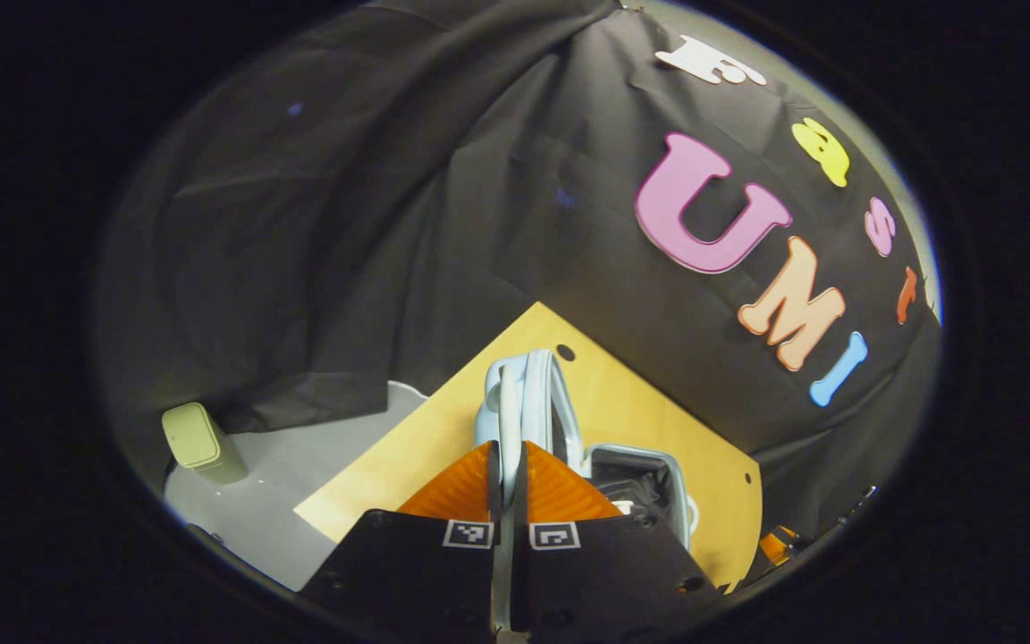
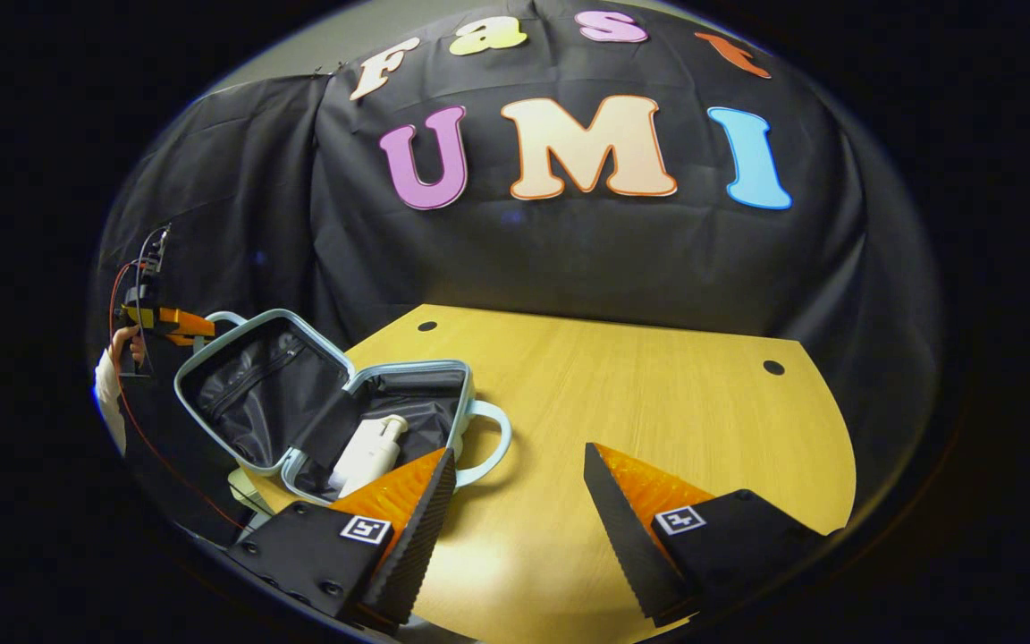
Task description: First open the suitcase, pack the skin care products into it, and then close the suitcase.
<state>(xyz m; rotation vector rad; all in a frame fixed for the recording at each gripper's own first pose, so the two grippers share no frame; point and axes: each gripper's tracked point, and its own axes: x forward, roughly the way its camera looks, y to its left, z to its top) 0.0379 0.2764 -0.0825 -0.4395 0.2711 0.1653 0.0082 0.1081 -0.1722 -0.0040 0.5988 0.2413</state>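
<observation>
Item: suitcase point(image 2: 300, 402), small hard-shell, pale blue, dark lining; lies open at the near-left part of the wooden table point(image 2: 640, 402). Lid point(image 2: 256, 385) raised, tilted back away from the base. Contents: one white skin care bottle point(image 2: 370, 452) in the base half, lying down, long axis running front-to-back along the tray, cap end apparently toward the hinge (partly hidden, not certain). Carry handle point(image 2: 488, 447) on the base side sticks out over the table toward centre. Left gripper point(image 1: 508, 465): fingers pinched on the lid's edge, approx. at its handle point(image 1: 528, 394), w/ lid held up. Right gripper point(image 2: 519, 487): jaws spread wide, nothing between them, hovering over bare table just beside the case. Step: packing looks done or nearly so; closing stage. Next: left swings lid down onto the base, right steadies or presses shut. Also: pale green container point(image 1: 198, 438) on the grey surface off the table, well apart.
</observation>
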